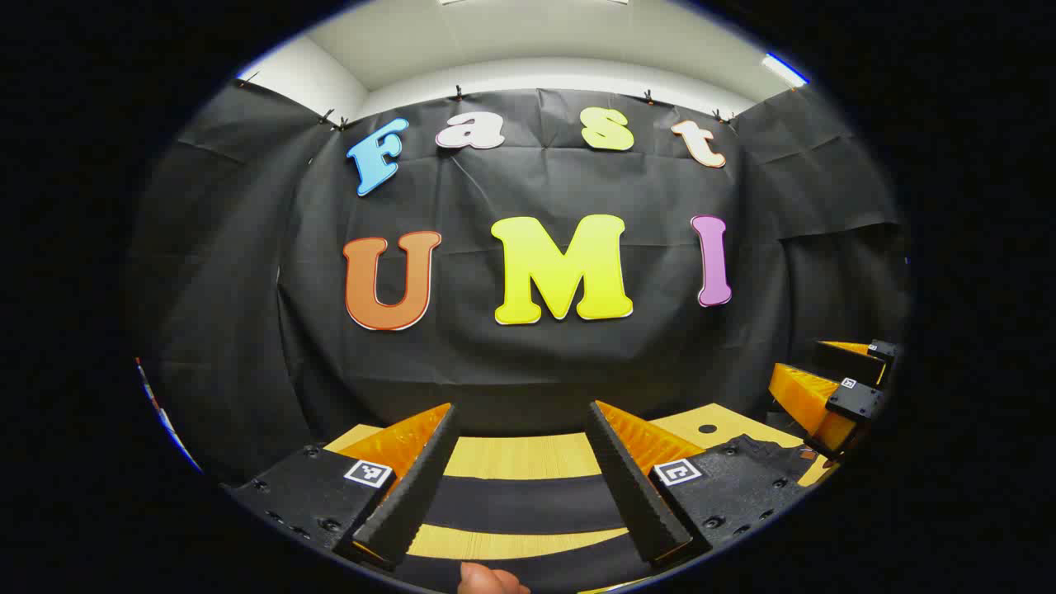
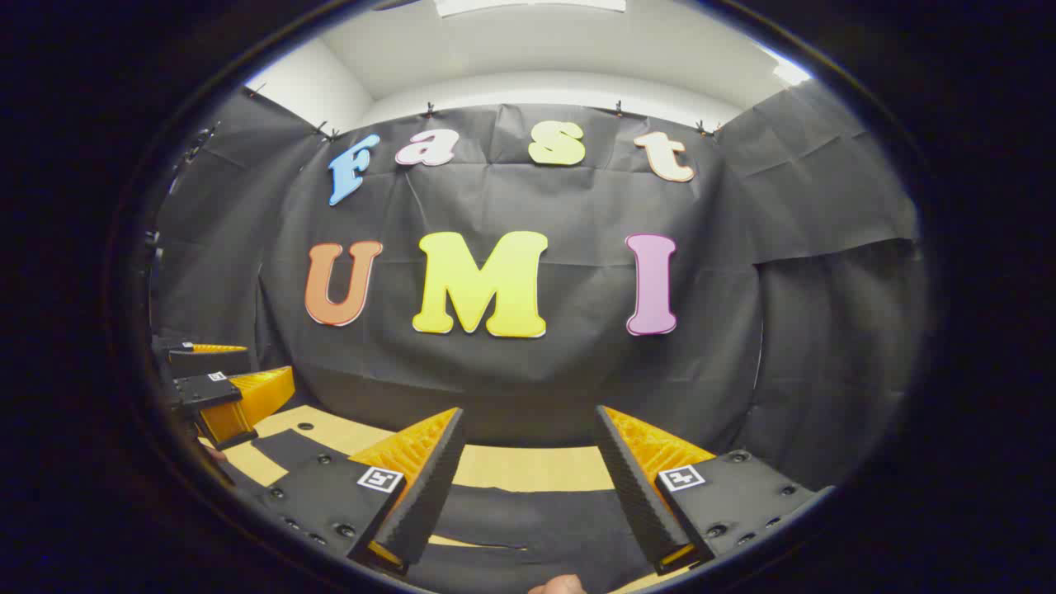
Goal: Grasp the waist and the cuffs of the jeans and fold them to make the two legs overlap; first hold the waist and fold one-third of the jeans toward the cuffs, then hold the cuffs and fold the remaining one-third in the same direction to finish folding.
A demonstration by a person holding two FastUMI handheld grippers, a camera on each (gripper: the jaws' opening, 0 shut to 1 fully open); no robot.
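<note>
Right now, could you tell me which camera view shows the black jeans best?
The left gripper view: the jeans lie as two dark bands across the wooden table between its open fingers. The right gripper view shows dark denim lower, largely behind its fingers.

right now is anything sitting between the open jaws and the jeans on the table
Nothing visible does. In the left gripper view the left gripper is open over the dark jeans on the wooden table; in the right gripper view the right gripper is open above the same cloth, with bare space between.
</note>
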